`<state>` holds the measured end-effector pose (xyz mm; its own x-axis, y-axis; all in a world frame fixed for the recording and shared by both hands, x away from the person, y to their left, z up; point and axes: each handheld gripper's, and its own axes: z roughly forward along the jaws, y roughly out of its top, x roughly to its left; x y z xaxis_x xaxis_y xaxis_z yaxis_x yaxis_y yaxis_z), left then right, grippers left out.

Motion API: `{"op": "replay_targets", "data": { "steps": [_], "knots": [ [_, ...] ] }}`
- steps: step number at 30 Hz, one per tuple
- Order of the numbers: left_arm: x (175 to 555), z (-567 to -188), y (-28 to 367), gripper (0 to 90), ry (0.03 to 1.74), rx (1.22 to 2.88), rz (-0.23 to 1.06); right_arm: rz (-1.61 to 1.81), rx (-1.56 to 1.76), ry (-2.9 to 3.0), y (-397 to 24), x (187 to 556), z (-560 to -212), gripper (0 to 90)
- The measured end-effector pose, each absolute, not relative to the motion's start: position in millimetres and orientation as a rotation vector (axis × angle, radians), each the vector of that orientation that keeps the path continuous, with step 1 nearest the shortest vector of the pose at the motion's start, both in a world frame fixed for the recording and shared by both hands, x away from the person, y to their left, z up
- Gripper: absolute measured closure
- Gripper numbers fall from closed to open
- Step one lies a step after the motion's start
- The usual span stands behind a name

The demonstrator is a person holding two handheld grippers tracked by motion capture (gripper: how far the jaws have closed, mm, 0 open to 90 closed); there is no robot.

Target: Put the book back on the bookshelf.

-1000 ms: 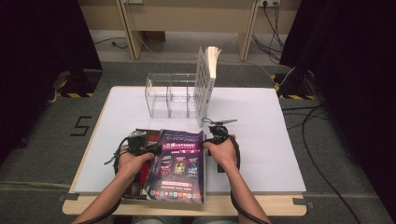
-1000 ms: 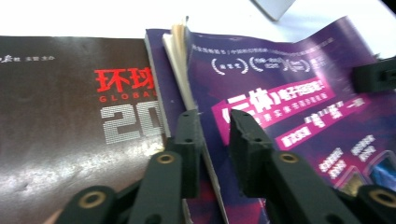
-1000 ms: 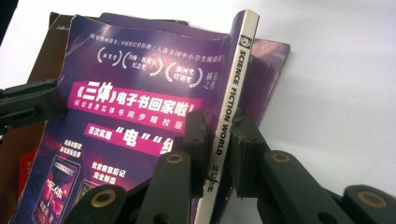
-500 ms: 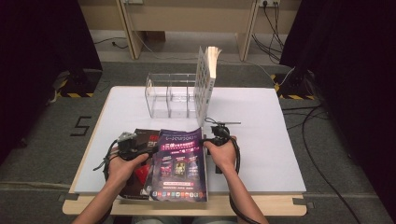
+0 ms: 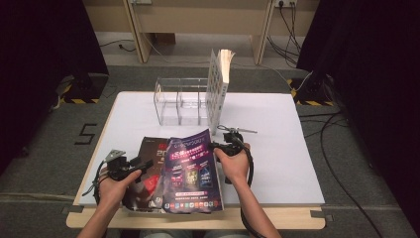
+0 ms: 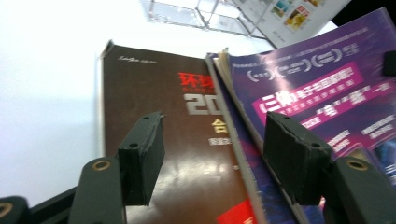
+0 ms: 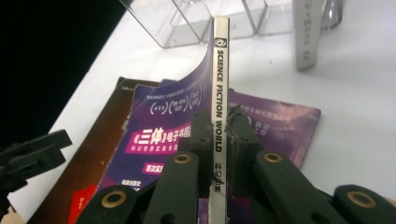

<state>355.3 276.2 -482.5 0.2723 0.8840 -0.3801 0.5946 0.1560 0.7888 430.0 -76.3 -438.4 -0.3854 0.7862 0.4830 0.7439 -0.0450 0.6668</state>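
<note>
1. While the right hand-held gripper (image 5: pixel 216 145) is clamped on the spine of the purple magazine (image 5: pixel 192 171), the left hand-held gripper (image 5: pixel 146 162) stands released, its jaws spread wide with nothing between the pads; they have just been opening.
2. Right hand (image 5: pixel 233 162): forearm in from the bottom edge, wrist near straight, gripper pointing left toward the magazine's spine edge. In the right gripper view the spine (image 7: pixel 218 116) runs upright between the two jaws, pads pressing both faces.
3. Left hand (image 5: pixel 115 184): forearm angled in from lower left, gripper aimed right, over the left part of the brown book (image 5: pixel 148 168).
4. Left gripper view: jaws frame the brown book (image 6: pixel 173 154); the purple magazine (image 6: pixel 322 88) sits beyond the right jaw, its edge raised above the book.
5. Magazine lies at the counter's (image 5: pixel 287 129) near edge, overlapping the book's right side.
6. Clear rack (image 5: pixel 181 101) at the far side; a white book (image 5: pixel 218 87) stands upright at its right end.
</note>
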Motion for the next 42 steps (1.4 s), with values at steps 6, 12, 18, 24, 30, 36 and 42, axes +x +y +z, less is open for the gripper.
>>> {"op": "replay_targets", "data": {
  "steps": [6, 12, 18, 24, 30, 36, 42],
  "knots": [
    [353, -486, 276, 37.5, 1.425, 1.548, 0.362, 1.480, 1.652, 2.128, -72, 425, -429, 83.3],
    [352, -488, 276, 37.5, 1.430, 1.540, 0.360, 1.529, 1.589, 2.081, -70, 421, -417, 83.4],
    [352, -489, 278, 37.5, 1.433, 1.536, 0.359, 1.577, 1.514, 2.006, -70, 417, -399, 83.4],
    [352, -491, 279, 37.6, 1.442, 1.529, 0.352, 1.616, 1.440, 1.927, -69, 415, -377, 83.4],
    [352, -490, 280, 37.7, 1.446, 1.519, 0.353, 1.648, 1.359, 1.817, -67, 415, -359, 83.5],
    [352, -492, 280, 37.8, 1.452, 1.521, 0.345, 1.668, 1.319, 1.762, -65, 420, -345, 83.4],
    [352, -492, 280, 37.8, 1.451, 1.519, 0.345, 1.690, 1.278, 1.725, -60, 423, -335, 83.5]
  ]
}}
